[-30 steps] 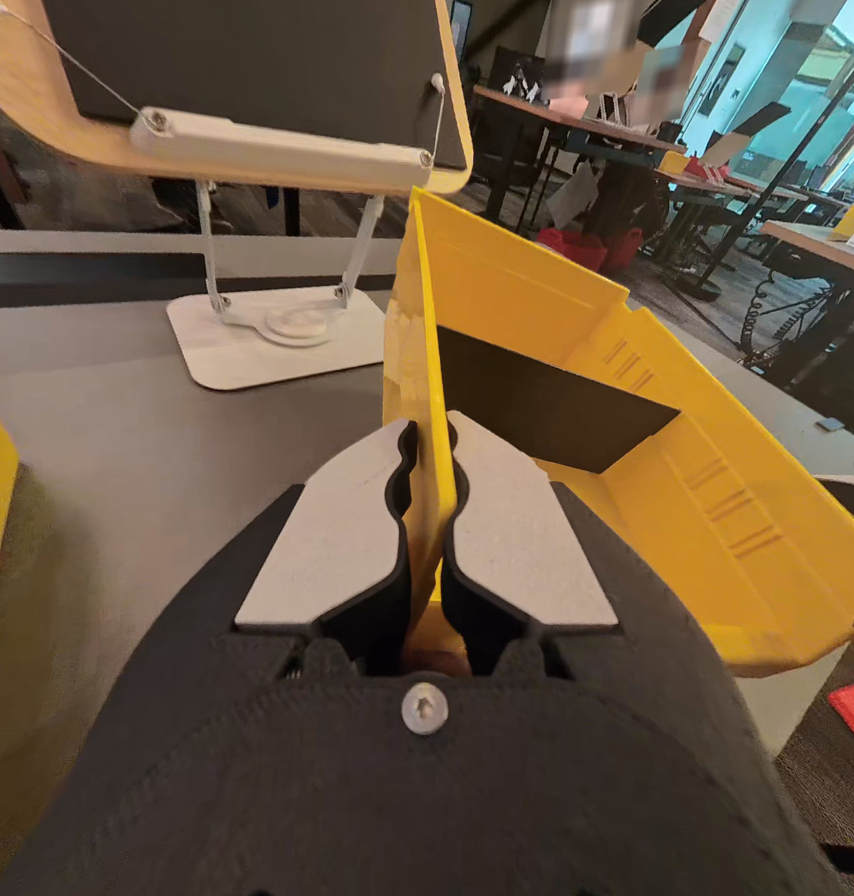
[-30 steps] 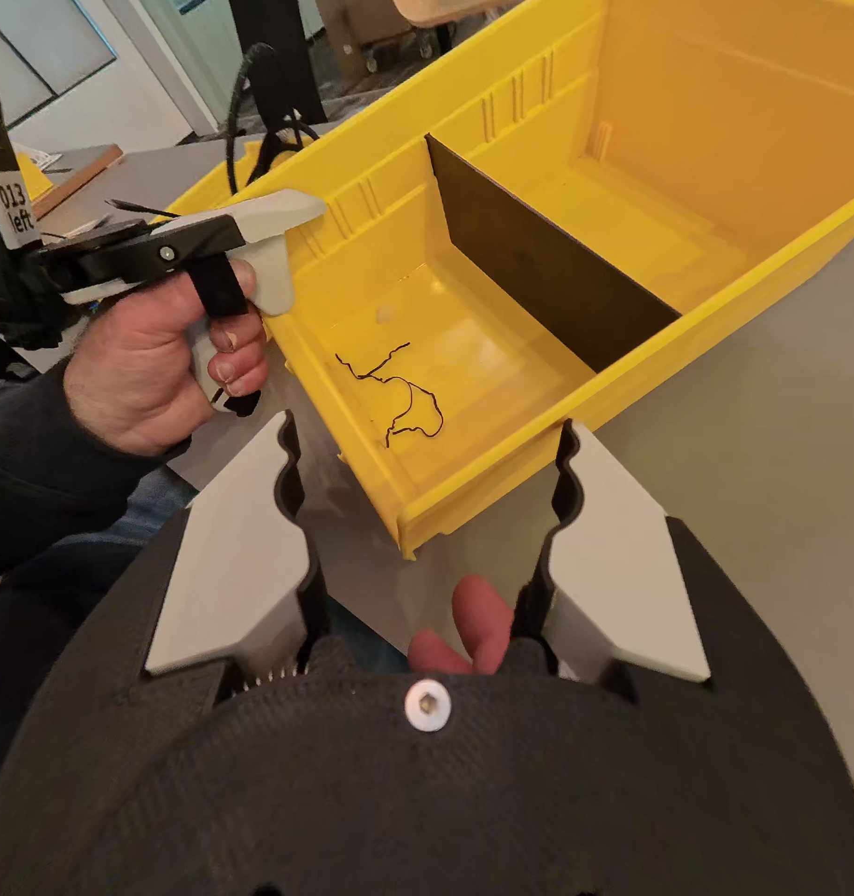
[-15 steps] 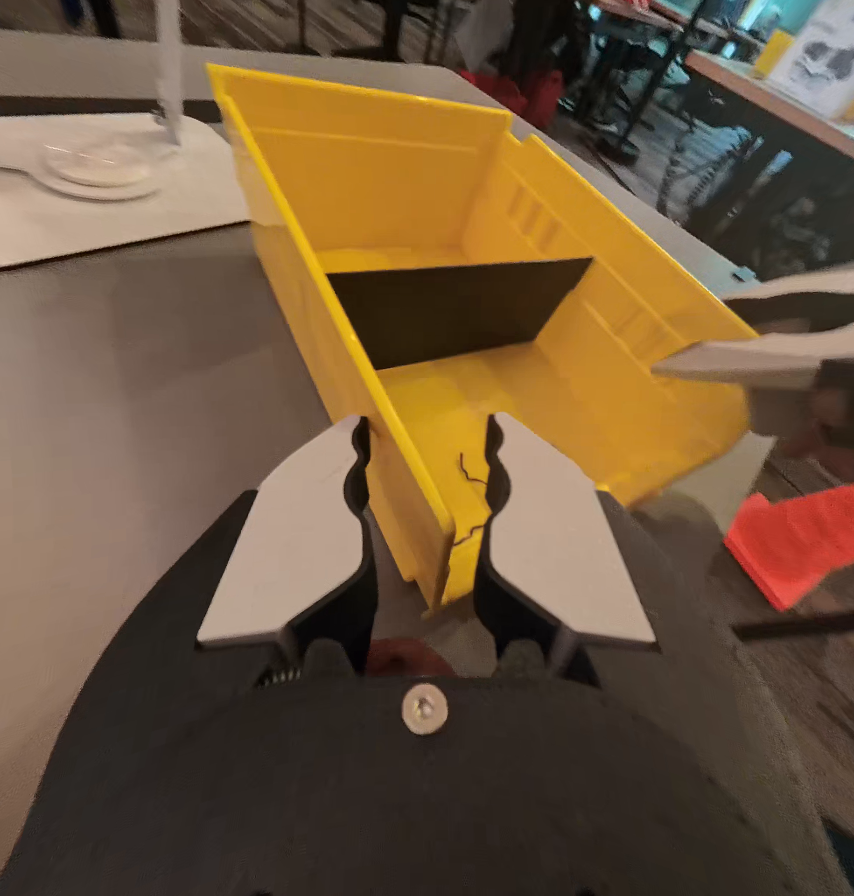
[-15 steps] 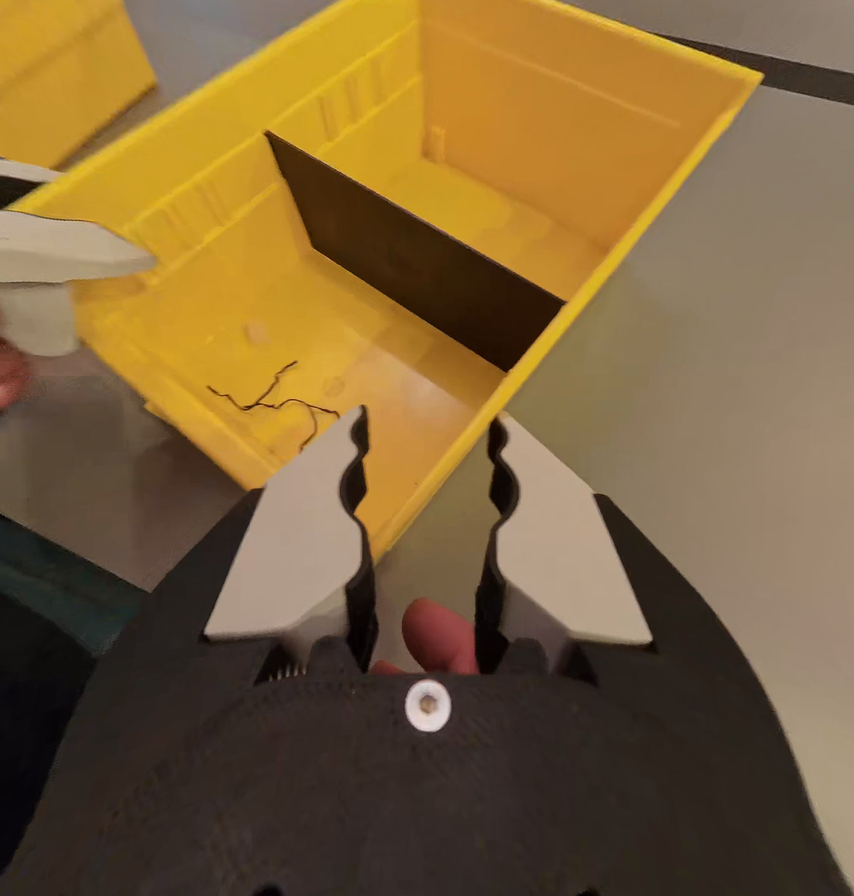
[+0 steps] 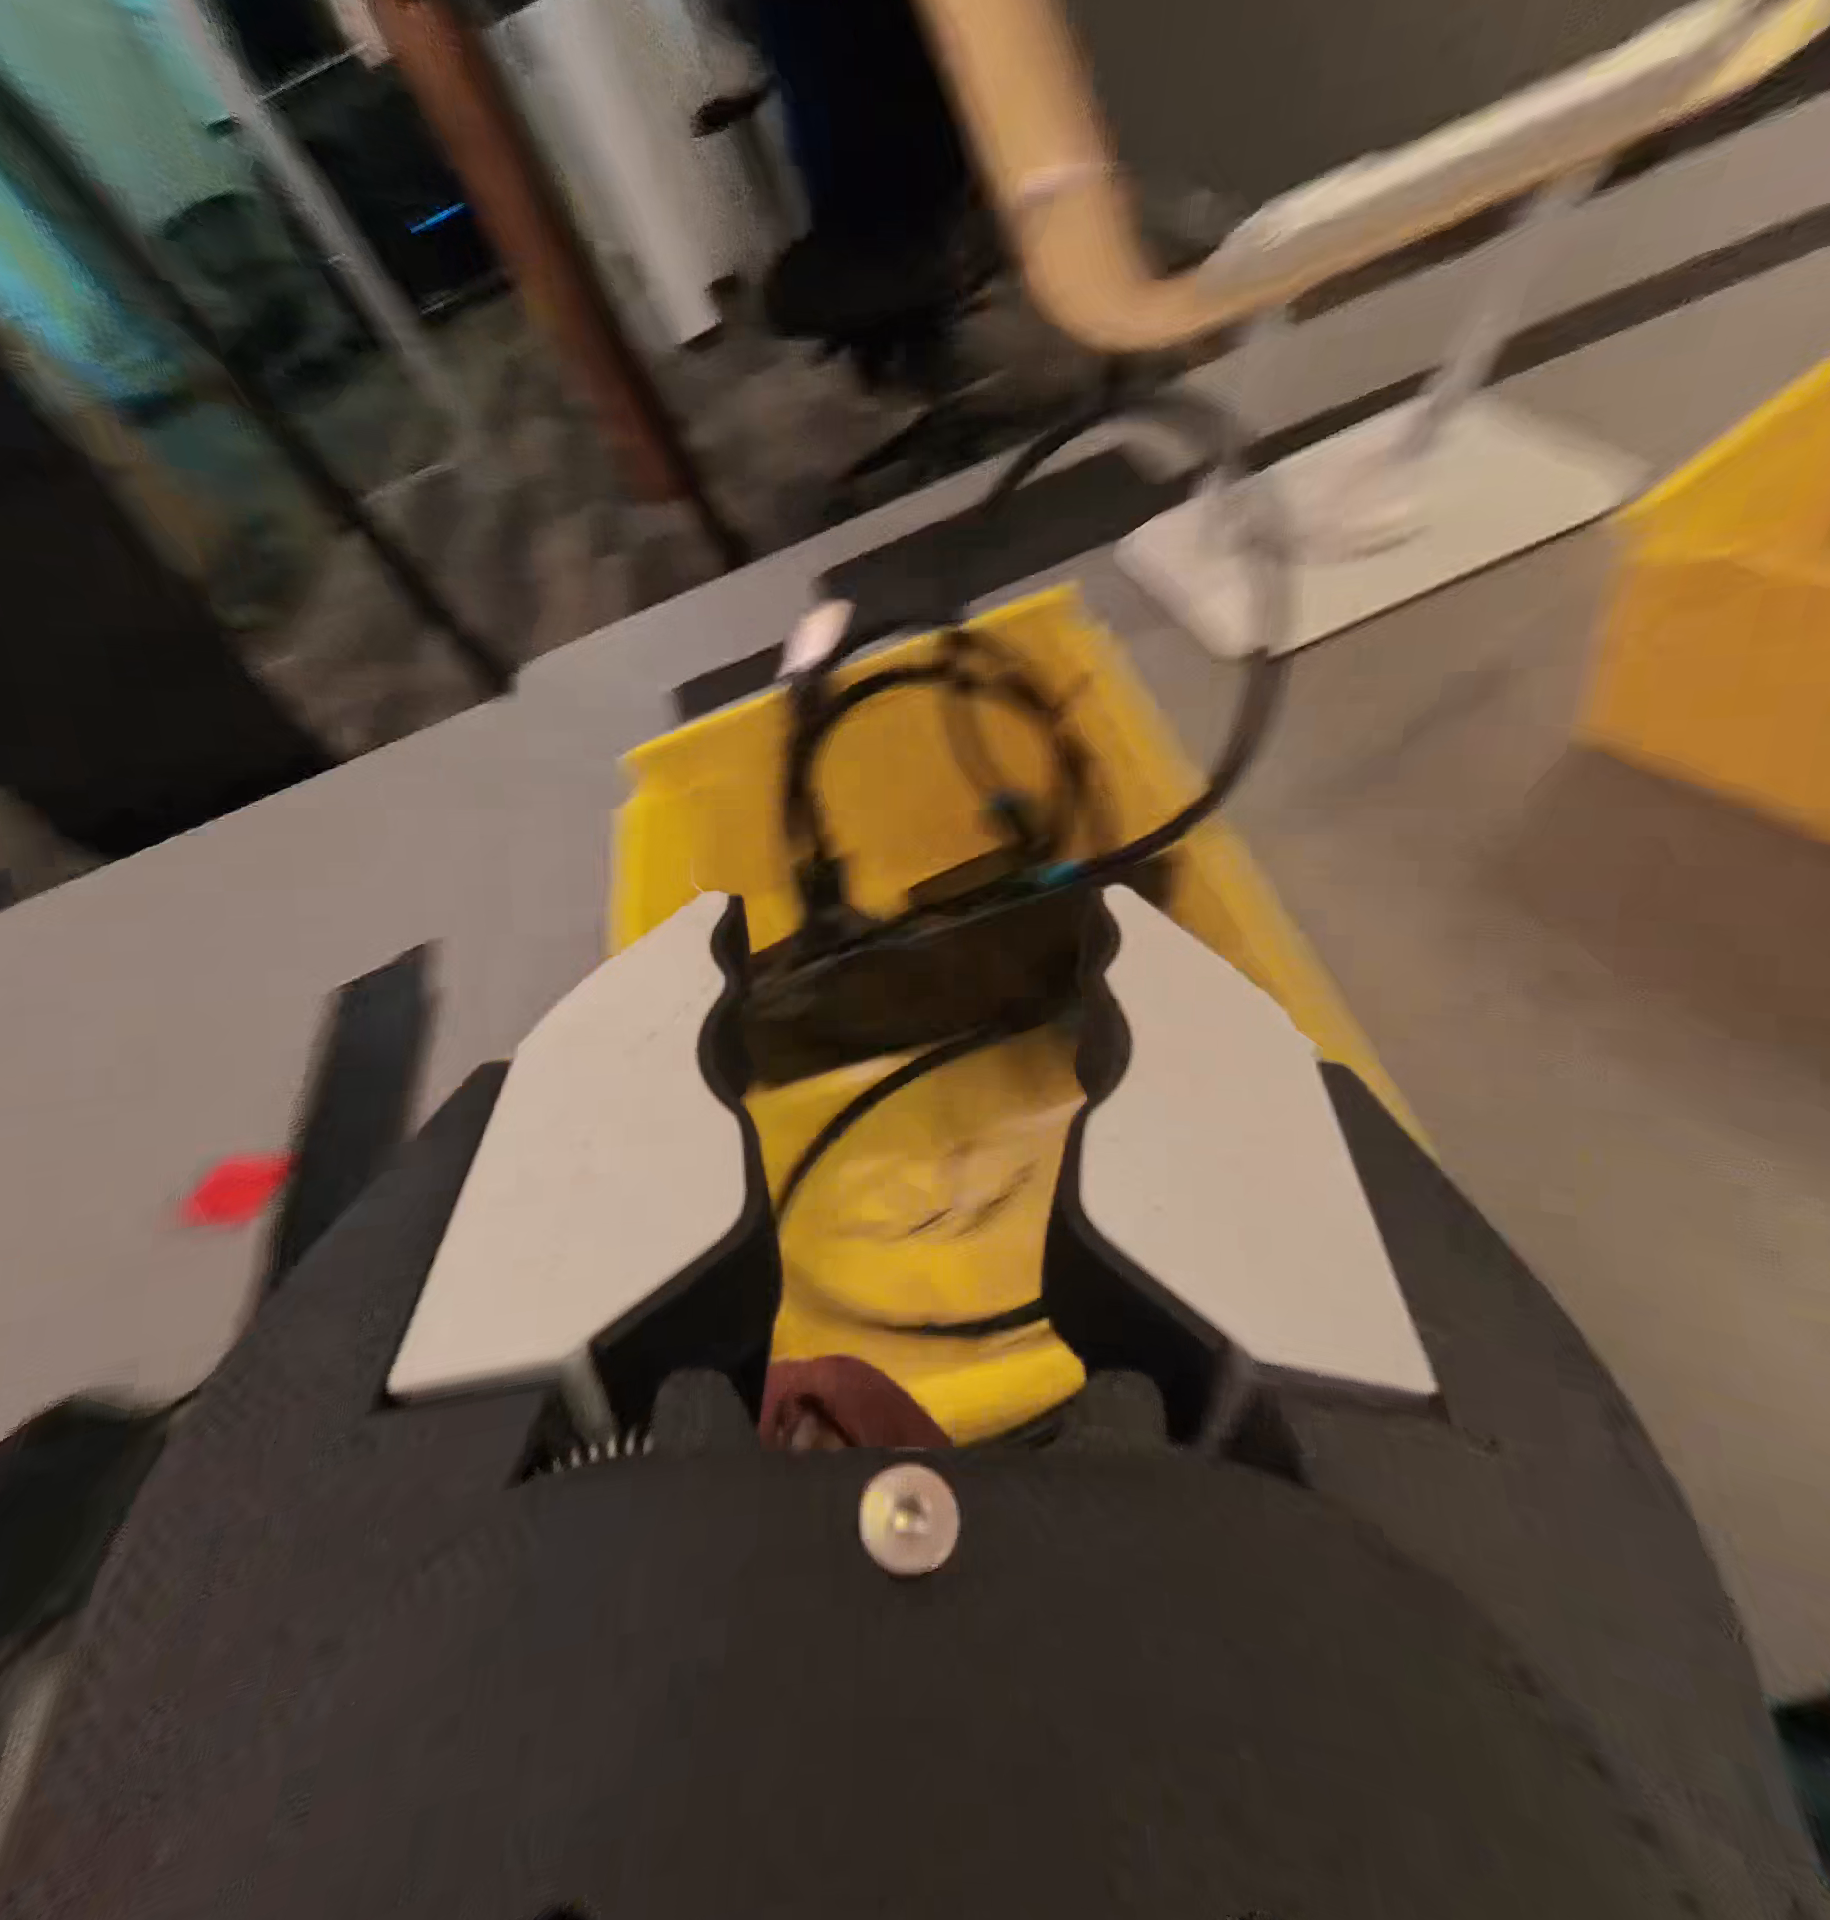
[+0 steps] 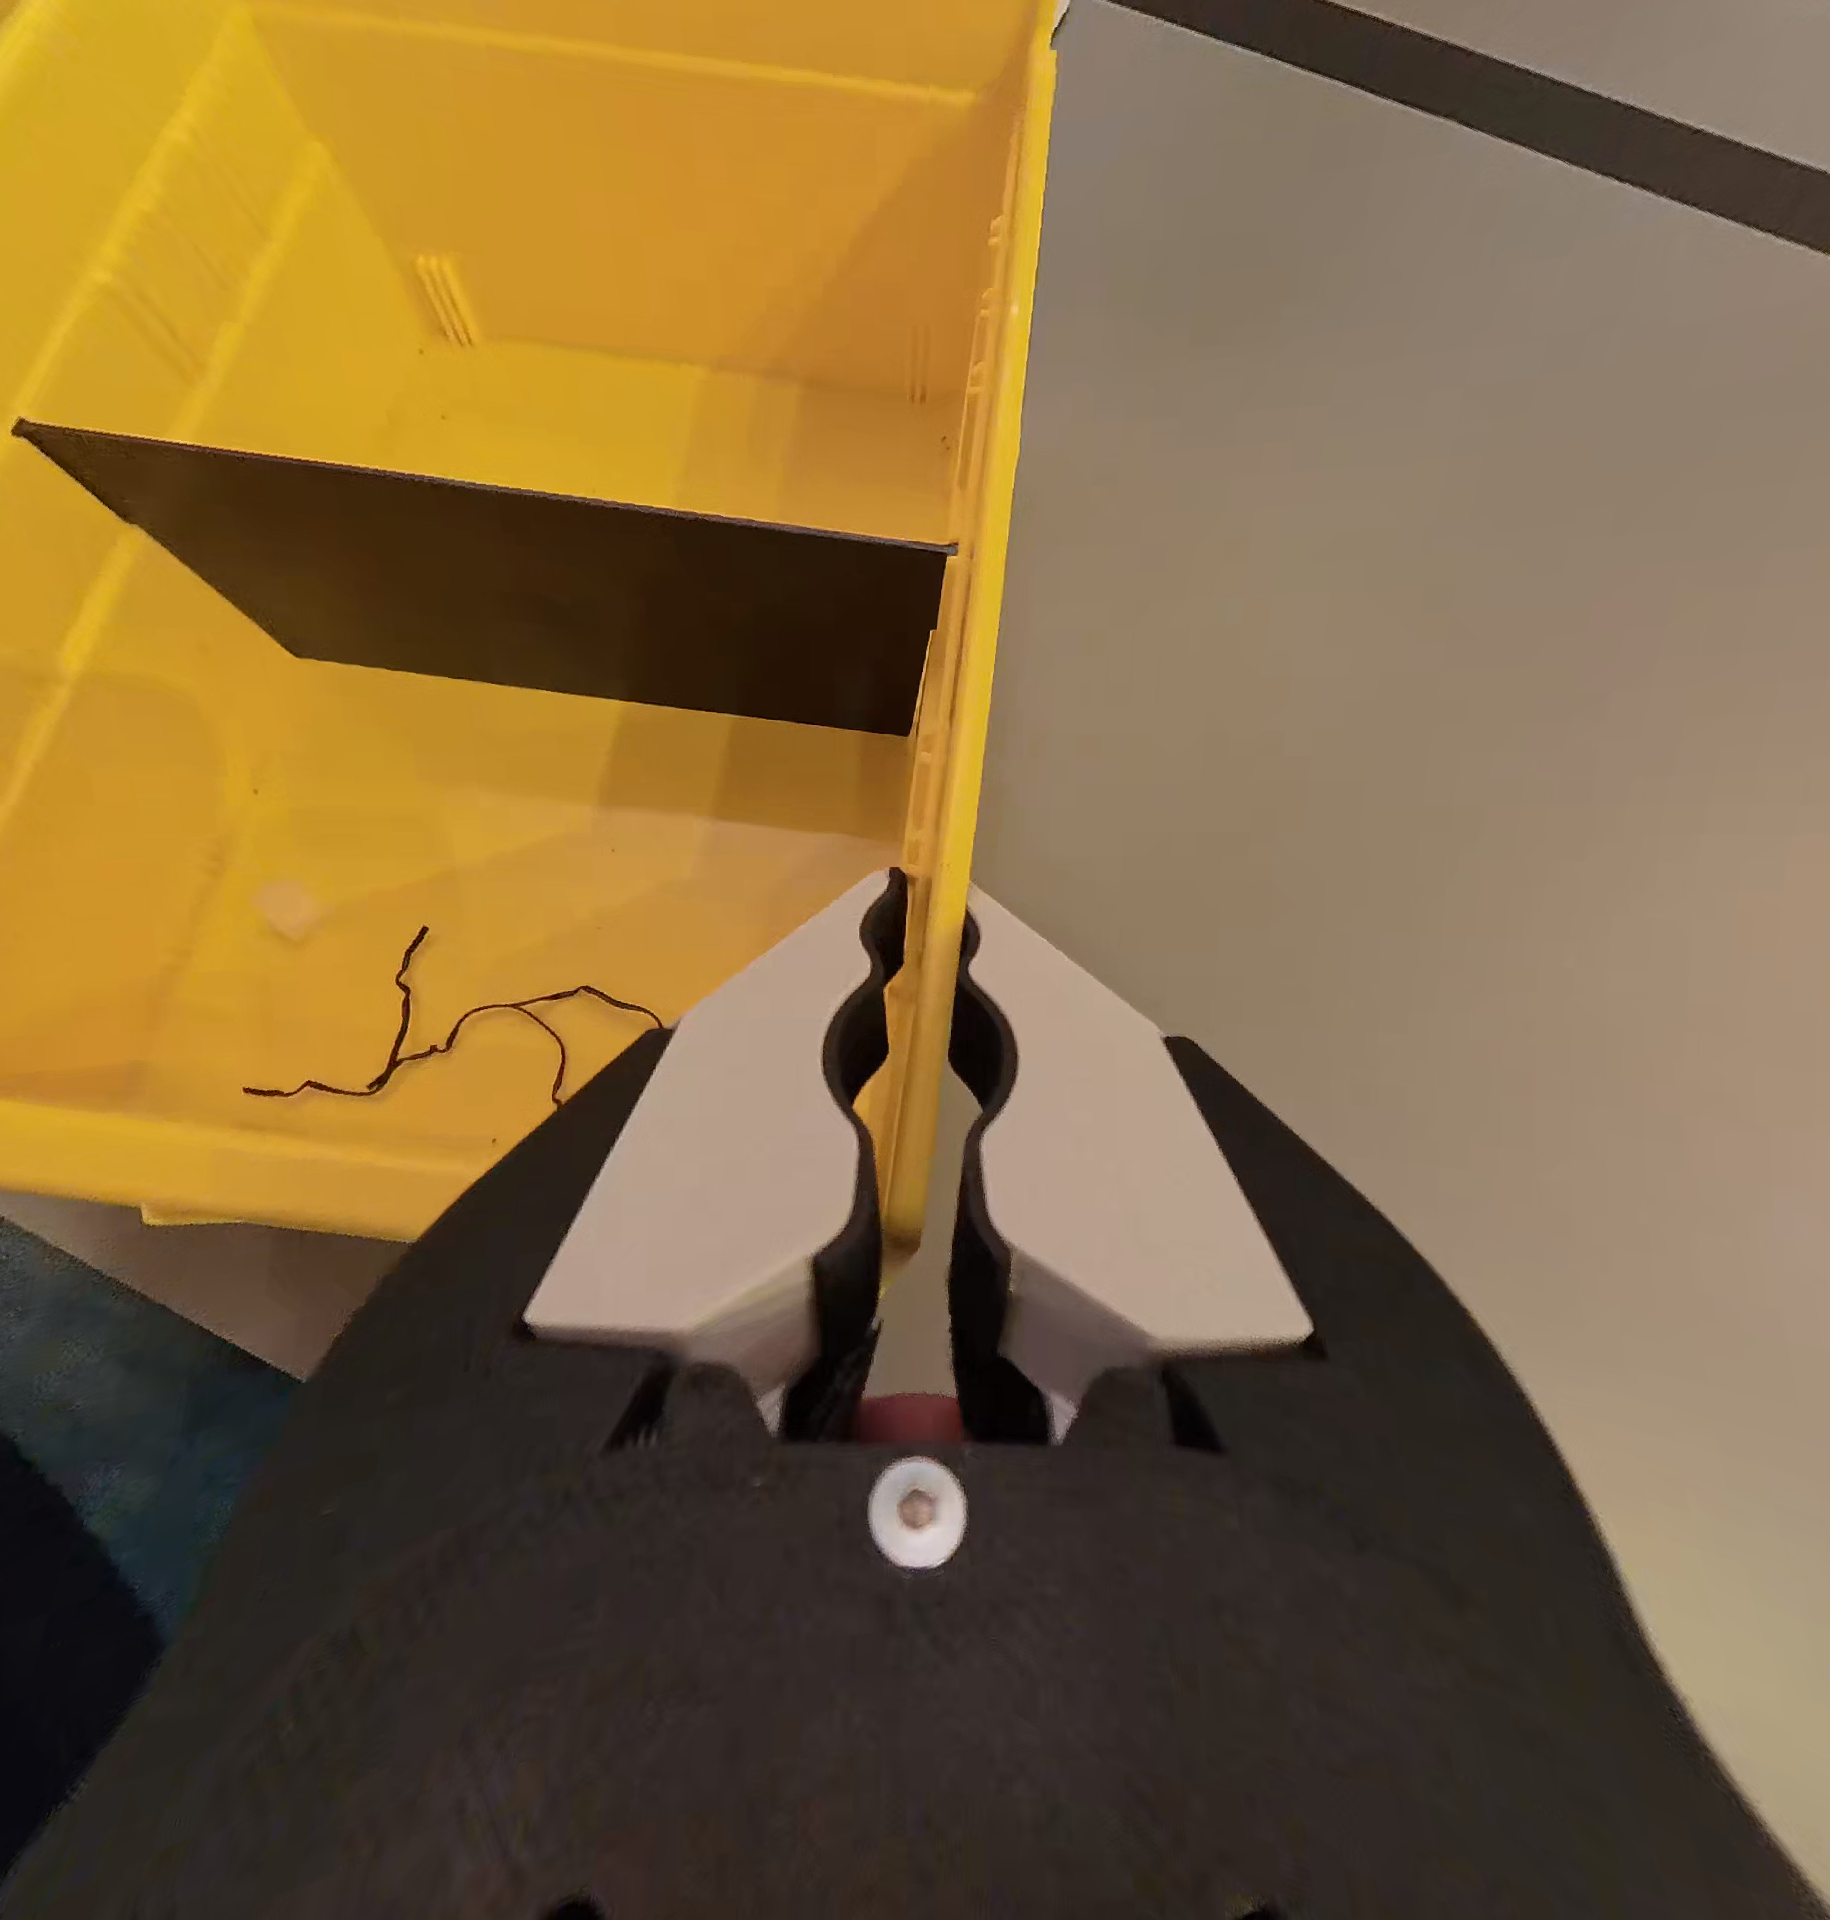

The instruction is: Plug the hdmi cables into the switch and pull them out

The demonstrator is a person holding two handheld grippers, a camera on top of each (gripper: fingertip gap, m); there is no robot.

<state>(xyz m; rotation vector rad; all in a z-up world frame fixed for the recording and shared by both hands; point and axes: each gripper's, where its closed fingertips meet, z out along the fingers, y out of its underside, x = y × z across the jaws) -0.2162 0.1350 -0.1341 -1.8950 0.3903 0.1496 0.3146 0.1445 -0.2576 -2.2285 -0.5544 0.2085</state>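
Observation:
My left gripper (image 5: 916,914) is open above a second yellow bin (image 5: 682,821). That bin holds coiled black cables (image 5: 817,748) and a dark flat piece (image 5: 911,987) that shows between my fingertips. The view is blurred, so I cannot tell whether that piece is the switch or a divider. I see no pad pressing on it. My right gripper (image 6: 926,904) is shut on the right side wall (image 6: 1004,416) of the first yellow bin, with the wall pinched between both pads. That bin has a black divider (image 6: 537,592) and a loose thin black thread (image 6: 454,1039) on its floor.
The bins sit on a grey table (image 6: 1410,727). In the left wrist view, the first yellow bin (image 5: 1742,644) is at the right, behind it a white stand base (image 5: 1410,540) with a wooden arm. A black strip (image 5: 360,1060) and a red patch (image 5: 230,1190) lie at the left.
My left gripper let go of the first bin's wall, opened, and swung left over the bin with the cables. My right gripper moved onto the first bin's right wall and shut on it.

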